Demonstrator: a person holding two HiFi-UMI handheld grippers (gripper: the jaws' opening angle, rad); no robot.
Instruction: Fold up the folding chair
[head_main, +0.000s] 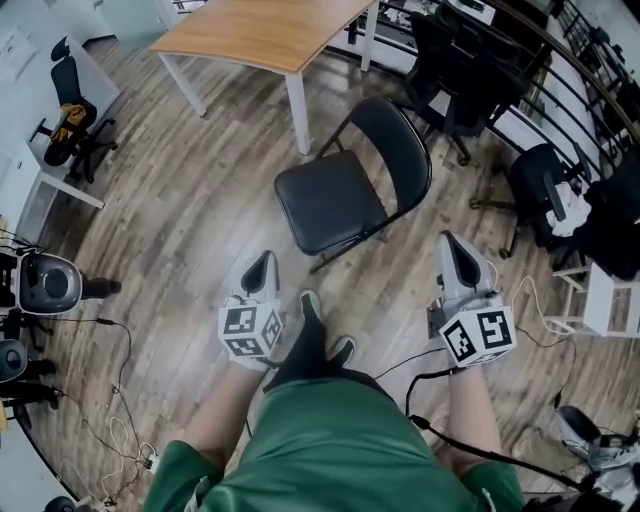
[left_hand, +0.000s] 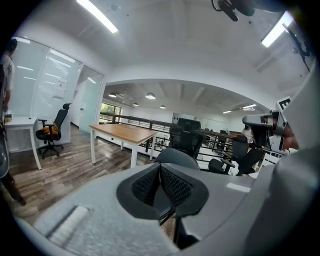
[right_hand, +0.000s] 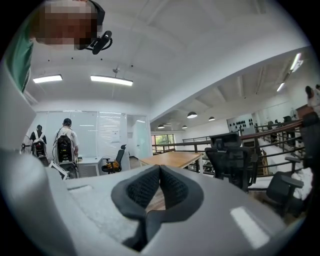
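— How does the folding chair look?
— Black, unfolded, seat flat, standing on the wood floor near the wooden table.
— The tongs?
— Left gripper and right gripper are both clenched on nothing.

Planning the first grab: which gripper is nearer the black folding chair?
Left. The left gripper is close before the black folding chair; the right gripper is farther, off its side.

Green short-sleeved shirt, dark trousers, dark shoes with pale trim, pale grey left gripper and right gripper, black meshed pads, 2 black-and-white marker cubes, black cable by the right
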